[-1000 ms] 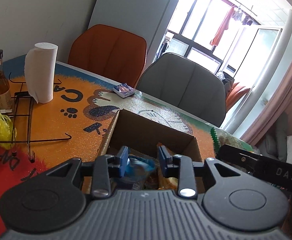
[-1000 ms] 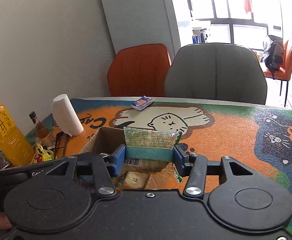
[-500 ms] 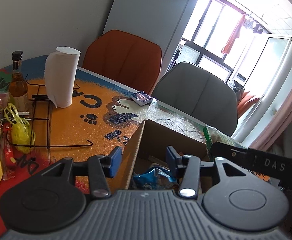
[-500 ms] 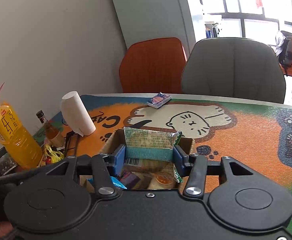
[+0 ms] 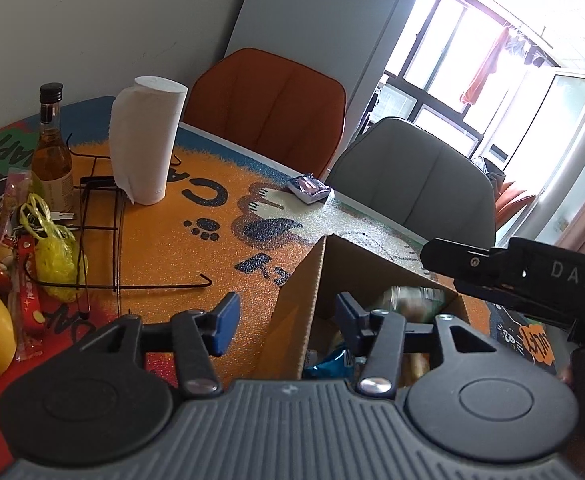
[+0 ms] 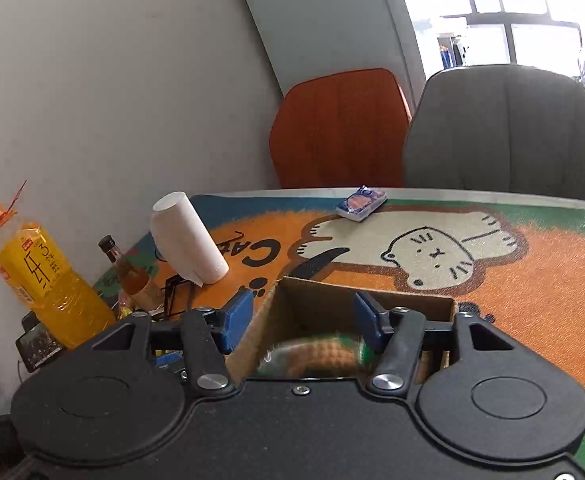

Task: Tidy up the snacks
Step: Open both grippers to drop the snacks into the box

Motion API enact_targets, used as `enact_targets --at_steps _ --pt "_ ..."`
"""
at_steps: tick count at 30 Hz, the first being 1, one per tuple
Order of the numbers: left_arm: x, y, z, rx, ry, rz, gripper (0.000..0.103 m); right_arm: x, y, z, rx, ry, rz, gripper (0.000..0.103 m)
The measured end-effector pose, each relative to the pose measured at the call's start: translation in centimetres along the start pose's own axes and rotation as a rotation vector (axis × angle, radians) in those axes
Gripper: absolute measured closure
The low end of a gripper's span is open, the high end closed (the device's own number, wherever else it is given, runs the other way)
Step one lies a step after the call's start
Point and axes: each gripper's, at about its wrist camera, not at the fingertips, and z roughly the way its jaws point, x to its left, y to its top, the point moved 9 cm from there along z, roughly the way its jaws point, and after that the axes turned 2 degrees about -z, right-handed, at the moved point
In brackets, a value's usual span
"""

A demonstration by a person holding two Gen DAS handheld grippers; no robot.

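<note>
Dropping into the open brown cardboard box, a blurred green snack packet falls free below the right claw, whose jaws are spreading to release it.

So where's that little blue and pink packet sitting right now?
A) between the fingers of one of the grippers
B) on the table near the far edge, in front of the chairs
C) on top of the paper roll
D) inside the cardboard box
B: the small packet lies flat on the table by its far edge, just before the grey chair, well beyond the cardboard box.
</note>
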Motion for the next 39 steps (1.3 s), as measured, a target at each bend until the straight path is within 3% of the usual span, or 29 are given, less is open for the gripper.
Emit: enact_targets --at_steps 6,8,18,23,32,39 --pt "-0.6 -0.2 0.0 0.008 -0.016 0.036 0.025 -1.5 -0.4 -1.1 0.008 -0.040 0.021 0.041" --pt "-0.8 -0.3 -0.1 0.009 -0.021 0.039 0.022 -2.2 -0.6 -2.0 0.003 -0.061 0.025 0.038" --pt "-2.7 -0.8 -1.3 0.008 -0.054 0.072 0.013 -5.3 -1.7 -6.4 -0.028 -0.120 0.060 0.031" --pt "-4.6 -1.8 -2.2 0.028 -0.071 0.125 0.012 -6.3 -2.3 -8.9 -0.051 -0.146 0.063 0.019" --pt "-7.0 -3.7 -3.5 0.046 -0.102 0.165 0.012 -8.2 -3.9 -12.7 -0.079 -0.192 0.085 0.010" --pt "-8.3 -4.7 -5.0 0.050 -0.138 0.199 0.000 -8.9 -4.9 -15.8 -0.116 -0.240 0.098 0.000"
